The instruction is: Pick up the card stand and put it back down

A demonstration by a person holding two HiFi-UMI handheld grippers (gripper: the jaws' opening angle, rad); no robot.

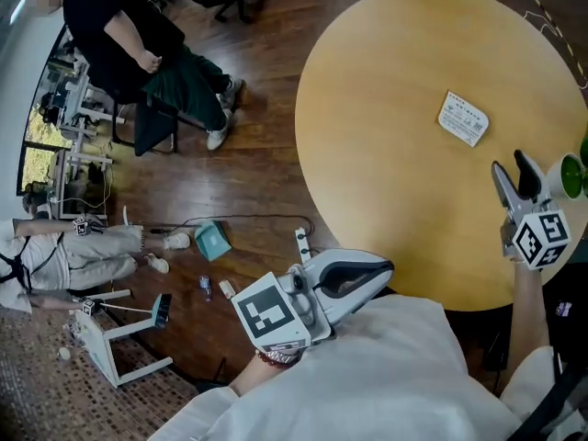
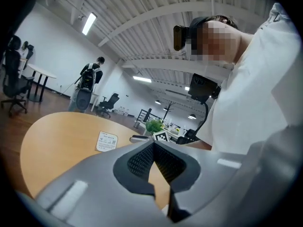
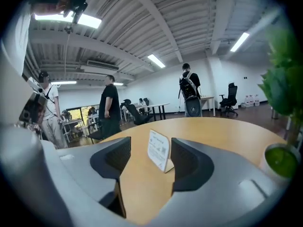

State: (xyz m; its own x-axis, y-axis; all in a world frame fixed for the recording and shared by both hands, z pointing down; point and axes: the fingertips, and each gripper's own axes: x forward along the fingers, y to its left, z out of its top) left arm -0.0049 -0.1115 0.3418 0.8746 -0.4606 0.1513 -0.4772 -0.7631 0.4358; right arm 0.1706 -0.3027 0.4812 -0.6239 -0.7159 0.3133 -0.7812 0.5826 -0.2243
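The card stand (image 1: 462, 118) is a small white printed card on a pale base. It stands upright, alone, on the round wooden table (image 1: 386, 191).

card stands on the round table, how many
1. The card stand stands on the round table, toward its right side, a little beyond the open right hand-held gripper. No other shows on the visible tabletop.

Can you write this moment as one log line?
card stand: standing on table | right gripper: open, empty, facing it | left gripper: shut, empty
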